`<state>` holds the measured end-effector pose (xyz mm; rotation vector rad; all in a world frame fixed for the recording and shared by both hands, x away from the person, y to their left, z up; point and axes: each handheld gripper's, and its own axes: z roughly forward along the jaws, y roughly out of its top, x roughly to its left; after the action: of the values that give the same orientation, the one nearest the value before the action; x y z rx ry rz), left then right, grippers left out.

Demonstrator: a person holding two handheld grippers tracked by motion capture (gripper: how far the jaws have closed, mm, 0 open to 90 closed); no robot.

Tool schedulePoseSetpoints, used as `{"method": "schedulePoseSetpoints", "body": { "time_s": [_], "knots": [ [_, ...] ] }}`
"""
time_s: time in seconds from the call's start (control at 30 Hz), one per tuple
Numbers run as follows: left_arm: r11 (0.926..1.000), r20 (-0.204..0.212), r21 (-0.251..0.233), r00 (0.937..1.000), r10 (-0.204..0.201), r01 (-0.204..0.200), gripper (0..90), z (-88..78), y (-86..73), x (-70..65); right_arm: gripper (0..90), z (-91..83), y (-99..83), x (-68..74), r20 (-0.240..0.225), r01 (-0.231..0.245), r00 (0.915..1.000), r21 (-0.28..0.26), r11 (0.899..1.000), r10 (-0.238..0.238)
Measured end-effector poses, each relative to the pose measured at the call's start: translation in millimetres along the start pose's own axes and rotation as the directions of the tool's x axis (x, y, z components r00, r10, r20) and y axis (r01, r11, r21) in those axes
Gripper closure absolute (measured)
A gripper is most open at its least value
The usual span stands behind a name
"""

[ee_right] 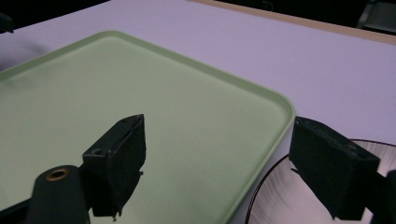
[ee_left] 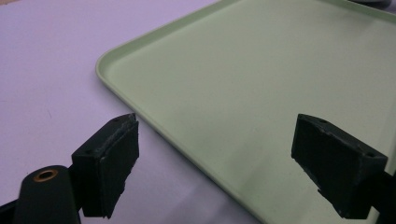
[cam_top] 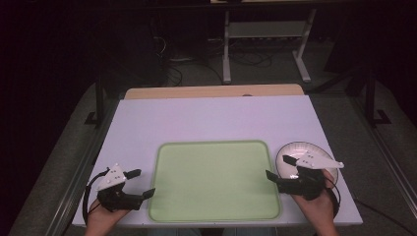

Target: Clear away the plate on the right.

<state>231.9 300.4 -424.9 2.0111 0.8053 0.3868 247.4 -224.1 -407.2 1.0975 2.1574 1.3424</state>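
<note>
Both grippers, left [cam_top: 133, 184] and right [cam_top: 279, 168], fingers wide and empty, flank the bare tray [cam_top: 214, 180] at bench centre; plate [cam_top: 293, 150] at 3 o'clock; probably pre-grasp, plate likely next.

Left tool [cam_top: 140, 183]: black body, pale three-cornered plate on top dotted with small holes, black cable looping behind. Right tool [cam_top: 279, 167] looks the same, and close up a brass-ringed hole sits beside blocky black jaws.
</note>
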Motion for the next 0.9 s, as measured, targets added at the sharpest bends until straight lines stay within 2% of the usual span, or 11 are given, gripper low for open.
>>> {"method": "schedulePoseSetpoints", "body": {
  "time_s": [0.9],
  "knots": [
    [1.0, -0.004, 0.004, 1.0, 0.006, -0.006, 14.9, -0.3, 0.0, -1.2, 18.4, -7.6, 1.1, -4.9, -0.017, -0.023, 0.9996, 0.001, 1.0, 0.023]
  ]
}}
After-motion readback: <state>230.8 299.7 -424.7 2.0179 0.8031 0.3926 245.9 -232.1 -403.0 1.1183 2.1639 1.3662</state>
